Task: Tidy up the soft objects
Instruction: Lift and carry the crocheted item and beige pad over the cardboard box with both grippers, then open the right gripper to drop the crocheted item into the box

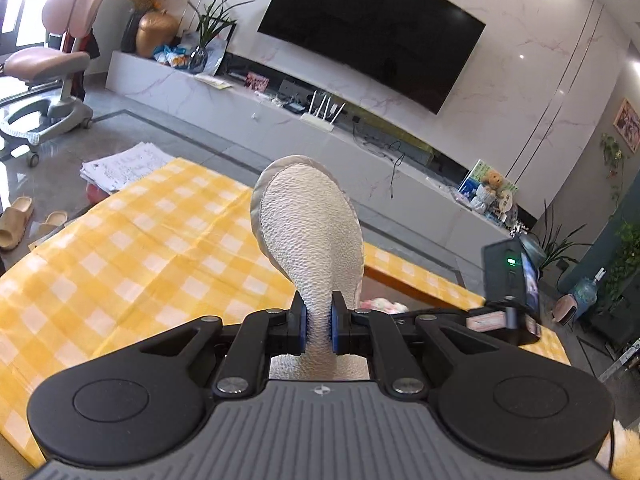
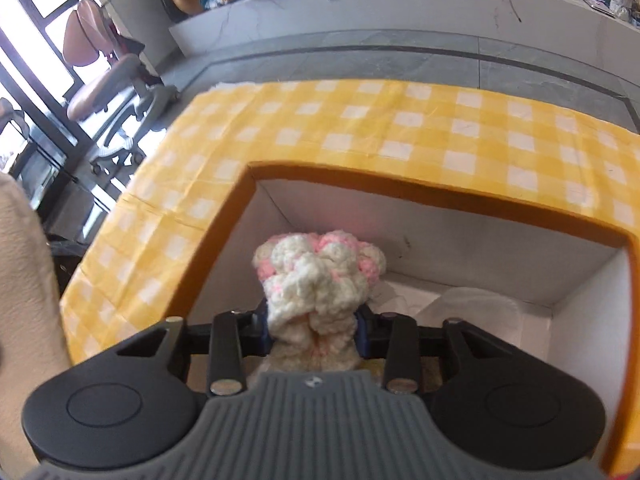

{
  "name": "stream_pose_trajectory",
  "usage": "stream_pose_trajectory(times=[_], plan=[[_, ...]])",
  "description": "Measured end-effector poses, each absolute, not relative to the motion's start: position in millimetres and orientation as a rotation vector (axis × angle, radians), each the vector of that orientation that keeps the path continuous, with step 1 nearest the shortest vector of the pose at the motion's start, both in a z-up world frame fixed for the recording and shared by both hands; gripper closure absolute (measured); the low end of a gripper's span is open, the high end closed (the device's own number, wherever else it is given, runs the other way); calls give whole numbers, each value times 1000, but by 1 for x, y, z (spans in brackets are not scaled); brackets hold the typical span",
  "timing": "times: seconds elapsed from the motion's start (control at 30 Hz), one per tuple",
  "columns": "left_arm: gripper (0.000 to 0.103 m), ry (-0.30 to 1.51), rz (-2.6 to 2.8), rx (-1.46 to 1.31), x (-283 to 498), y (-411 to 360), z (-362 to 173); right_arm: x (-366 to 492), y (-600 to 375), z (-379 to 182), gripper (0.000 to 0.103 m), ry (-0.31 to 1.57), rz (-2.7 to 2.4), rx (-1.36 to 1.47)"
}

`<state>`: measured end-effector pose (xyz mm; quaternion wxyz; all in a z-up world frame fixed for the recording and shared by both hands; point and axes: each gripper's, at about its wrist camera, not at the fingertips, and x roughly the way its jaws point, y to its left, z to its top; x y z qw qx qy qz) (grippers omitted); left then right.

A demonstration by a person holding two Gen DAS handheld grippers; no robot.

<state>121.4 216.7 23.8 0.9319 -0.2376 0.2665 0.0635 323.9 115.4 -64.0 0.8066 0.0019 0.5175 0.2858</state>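
At lower centre of the left wrist view, the left gripper [image 1: 319, 322] was clamped on the narrow end of a cream textured fabric slipper [image 1: 310, 224], lifting it clear of the yellow checked table [image 1: 132, 240]. The right gripper [image 2: 312, 330] pinched a pink-and-white fluffy yarn bundle [image 2: 318, 276] over the orange-rimmed white box [image 2: 440, 196], apparently for dropping in

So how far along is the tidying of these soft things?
Partway, it seems. Something pale already lies in the orange box. In hand: the right gripper holds a pink-and-white fluffy item over that box, and the left gripper clamps a white slipper, not yet placed.
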Motion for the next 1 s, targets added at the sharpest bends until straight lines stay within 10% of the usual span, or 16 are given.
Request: stream_pose_trajectory(times=[0.37, 0.63, 1.0], plan=[[91, 601, 142, -507, 117, 228, 30, 338, 133, -90, 75, 1147, 583, -19], [91, 586, 115, -506, 112, 227, 36, 316, 116, -64, 39, 1044, 655, -34], [91, 588, -3, -492, 114, 214, 40, 293, 56, -6, 41, 858, 646, 142]])
